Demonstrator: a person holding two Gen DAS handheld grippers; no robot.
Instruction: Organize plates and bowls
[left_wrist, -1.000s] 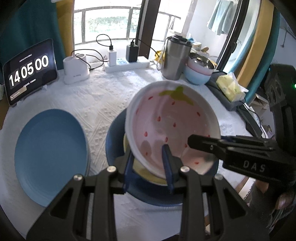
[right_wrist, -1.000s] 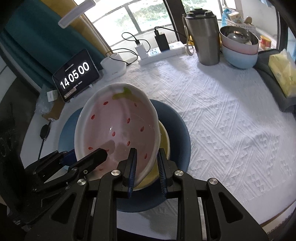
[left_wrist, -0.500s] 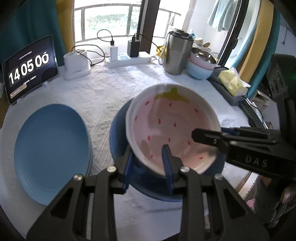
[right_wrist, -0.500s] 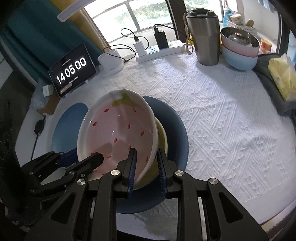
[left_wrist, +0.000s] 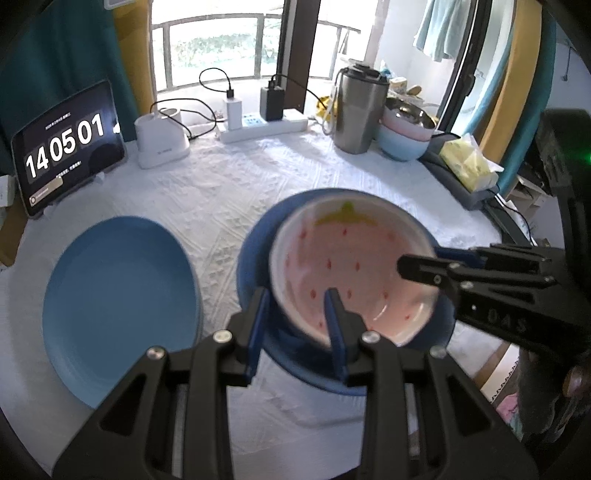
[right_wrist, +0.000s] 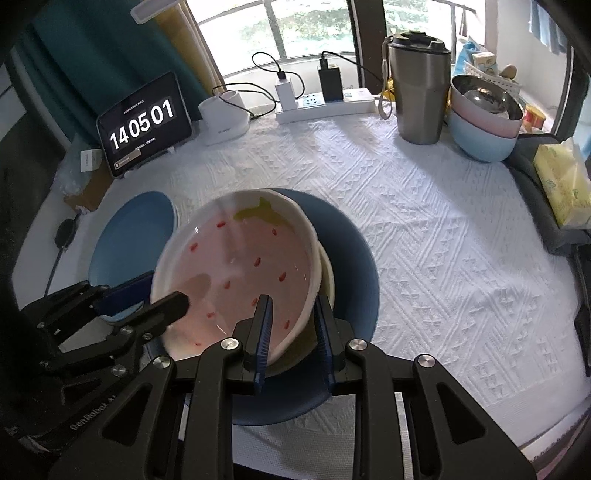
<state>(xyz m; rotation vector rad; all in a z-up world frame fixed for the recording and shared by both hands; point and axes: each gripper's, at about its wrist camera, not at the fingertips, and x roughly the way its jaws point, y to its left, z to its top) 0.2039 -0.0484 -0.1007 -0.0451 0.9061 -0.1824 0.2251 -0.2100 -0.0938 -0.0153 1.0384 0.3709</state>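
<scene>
A pink strawberry bowl (left_wrist: 347, 266) (right_wrist: 240, 266) with red seeds lies low over a dark blue plate (left_wrist: 258, 258) (right_wrist: 354, 266). A pale yellow plate rim (right_wrist: 328, 273) shows under it. My left gripper (left_wrist: 295, 317) (right_wrist: 155, 295) is shut on the bowl's near-left rim, one finger inside and one outside. From the opposite side, my right gripper (right_wrist: 291, 325) (left_wrist: 432, 258) is shut on the rim in the same way. A light blue plate (left_wrist: 118, 295) (right_wrist: 133, 229) lies flat on the left of the white tablecloth.
At the back stand a tablet clock (left_wrist: 70, 147), a white charger base (left_wrist: 160, 140), a power strip (left_wrist: 262, 125) with cables, a steel tumbler (left_wrist: 360, 110) and stacked bowls (left_wrist: 402, 136). A tissue pack (left_wrist: 469, 162) lies at the right. The table edge runs close at front right.
The strawberry bowl has sunk from a raised, tilted pose to lie lower and flatter over the dark blue plate. Both grippers stay on its rim. The yellow plate is now hidden in the left view.
</scene>
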